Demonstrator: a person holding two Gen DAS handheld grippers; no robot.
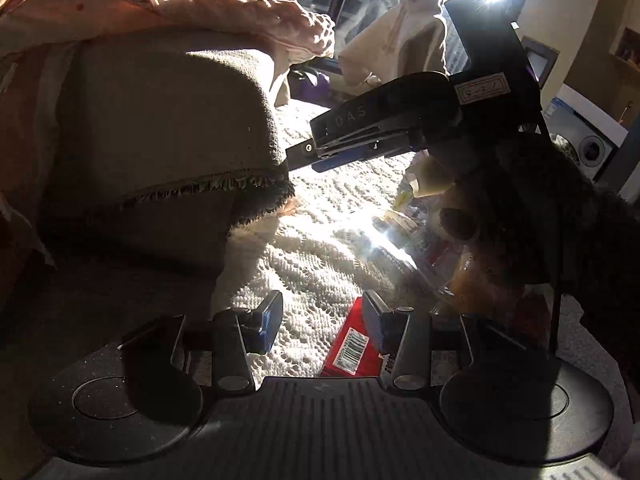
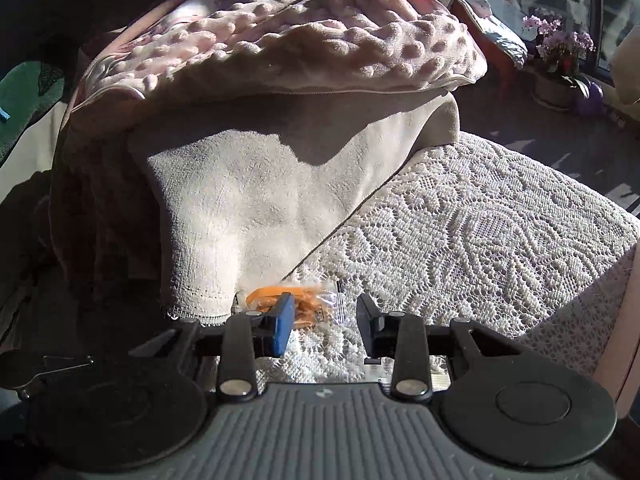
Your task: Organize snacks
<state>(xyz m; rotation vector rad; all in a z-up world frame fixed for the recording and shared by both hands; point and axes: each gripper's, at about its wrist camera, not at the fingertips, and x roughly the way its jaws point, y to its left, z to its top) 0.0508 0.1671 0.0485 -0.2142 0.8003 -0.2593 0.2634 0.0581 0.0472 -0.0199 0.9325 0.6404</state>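
Orange clear-wrapped snack packet (image 2: 296, 304) lies on white lace cover (image 2: 460, 220) (sunlit); I see right gripper (image 2: 324, 328) and left gripper (image 1: 320, 326) parted, holding nothing.

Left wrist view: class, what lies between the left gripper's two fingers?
In the left wrist view, lace cover and part of a red snack packet.

"DAS" reads on the right gripper (image 1: 308, 148) casing; handwritten white label (image 1: 482, 90) behind it, illegible; barcode sticker on red snack packet (image 1: 352, 350), digits unreadable.
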